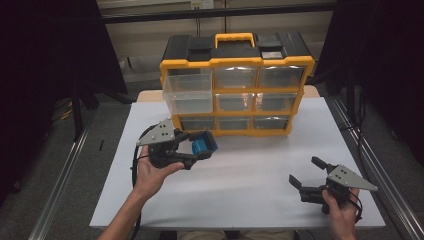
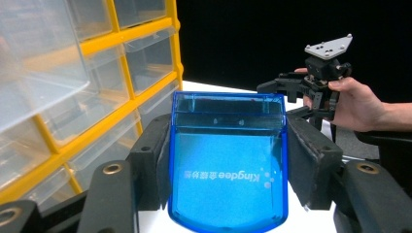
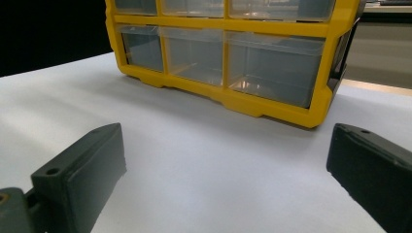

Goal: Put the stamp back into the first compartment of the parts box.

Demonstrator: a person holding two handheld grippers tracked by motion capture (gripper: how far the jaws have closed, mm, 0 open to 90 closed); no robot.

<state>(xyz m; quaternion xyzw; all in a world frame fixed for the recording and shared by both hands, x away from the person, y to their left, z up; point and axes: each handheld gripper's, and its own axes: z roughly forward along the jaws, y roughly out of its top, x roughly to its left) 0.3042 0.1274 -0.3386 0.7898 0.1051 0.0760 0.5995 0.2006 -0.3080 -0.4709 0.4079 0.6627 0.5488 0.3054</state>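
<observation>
A yellow and black drawer cabinet (image 1: pixel 235 82) stands at the far side of the white table (image 1: pixel 240 175), with three rows of clear drawers; the top left drawer (image 1: pixel 188 93) is pulled well out toward the person, while the others sit flush in the frame; a yellow handle (image 1: pixel 234 39) rises from the cabinet's black top.

The left gripper (image 1: pixel 202 145) is held above the table just in front of the cabinet's lower left corner, below the pulled-out drawer; its jaws are closed onto a small blue box (image 1: pixel 202 144), one pad pressing each side; in the left gripper view the blue box (image 2: pixel 227 162) is see-through, with white lettering across its face, and stands between the two black jaws; the left hand (image 1: pixel 150 175) grips the tool from beneath.

The right gripper (image 1: pixel 305 172) is near the table's front right corner, well apart from the cabinet and the box; its jaws are spread wide with nothing between them; the right hand (image 1: pixel 340 207) holds it low over the table; in the right gripper view bare white table (image 3: pixel 204 160) lies between the jaws and the cabinet's (image 3: pixel 228 53) bottom row of drawers is ahead.
</observation>
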